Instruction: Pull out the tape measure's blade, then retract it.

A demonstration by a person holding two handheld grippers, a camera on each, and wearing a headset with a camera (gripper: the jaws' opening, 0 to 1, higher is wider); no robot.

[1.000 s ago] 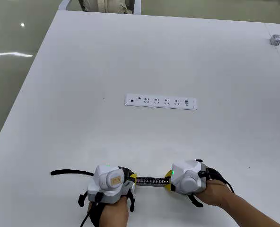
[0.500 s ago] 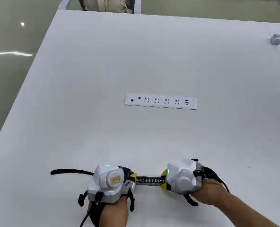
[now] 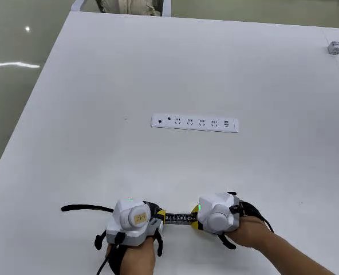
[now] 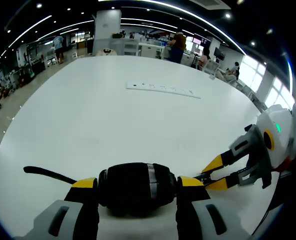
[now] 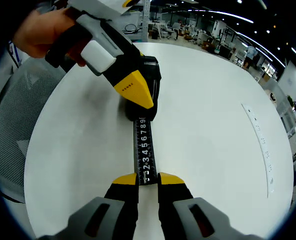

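A black tape measure case (image 4: 137, 188) sits clamped between the yellow-tipped fingers of my left gripper (image 4: 137, 183), low on the white table. In the head view the left gripper (image 3: 156, 218) is at the near edge, left of centre. A short length of black blade (image 5: 143, 149) with white numbers runs from the case (image 5: 147, 80) to my right gripper (image 5: 148, 178), which is shut on the blade's end. In the head view the blade (image 3: 178, 218) spans the small gap between the two grippers, with the right gripper (image 3: 193, 219) close to the left one.
A white power strip (image 3: 194, 123) lies flat mid-table, well beyond the grippers. A black wrist strap (image 3: 83, 208) trails left from the tape case. A small grey object (image 3: 334, 48) rests near the far right edge. The white table (image 3: 158, 69) stretches far ahead.
The right gripper has moved left toward the left gripper, and the exposed length of blade between them has grown shorter. The left gripper holds still.
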